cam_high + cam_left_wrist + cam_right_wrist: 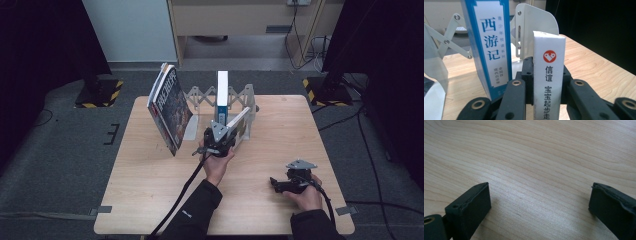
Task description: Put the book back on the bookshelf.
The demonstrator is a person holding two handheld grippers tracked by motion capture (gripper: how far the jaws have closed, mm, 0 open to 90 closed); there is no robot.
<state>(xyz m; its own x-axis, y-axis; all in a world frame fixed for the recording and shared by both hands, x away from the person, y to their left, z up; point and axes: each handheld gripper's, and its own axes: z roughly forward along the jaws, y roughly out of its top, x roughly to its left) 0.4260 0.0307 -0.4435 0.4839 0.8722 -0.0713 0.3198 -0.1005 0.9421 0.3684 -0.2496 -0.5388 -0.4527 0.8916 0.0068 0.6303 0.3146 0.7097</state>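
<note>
High view: left gripper (218, 134) was at the expandable book rack (248, 107) mid-table, jaws clamped on a thin white book (238, 120) that leaned tilted against the rack's right end plate. A blue-and-white book (222, 95) stood upright in the rack just beside it. A large picture book (169, 107) leaned at the rack's left end. Right gripper (287, 184) sat low over the wooden table (150, 185) near the right front, well apart from the rack.

Left gripper view: jaws narrow, pads pressed on both covers of the white book (549, 75), spine facing the camera. Blue-spined book (490, 42) stood upright just to its left, the white end plate (534, 25) behind.

Right gripper view: jaws wide apart, nothing between them, bare table (536, 157) underneath.

Handling, my read: the white book looked light and thin, with stiff-ish covers that are probably smooth, so it could slip or pivot if pinched at a corner. Best hold is across both covers near the spine, as here, about mid-height. A loose grip could let the pages fan. Should slide in beside the blue book, with care not to tip that one.
</note>
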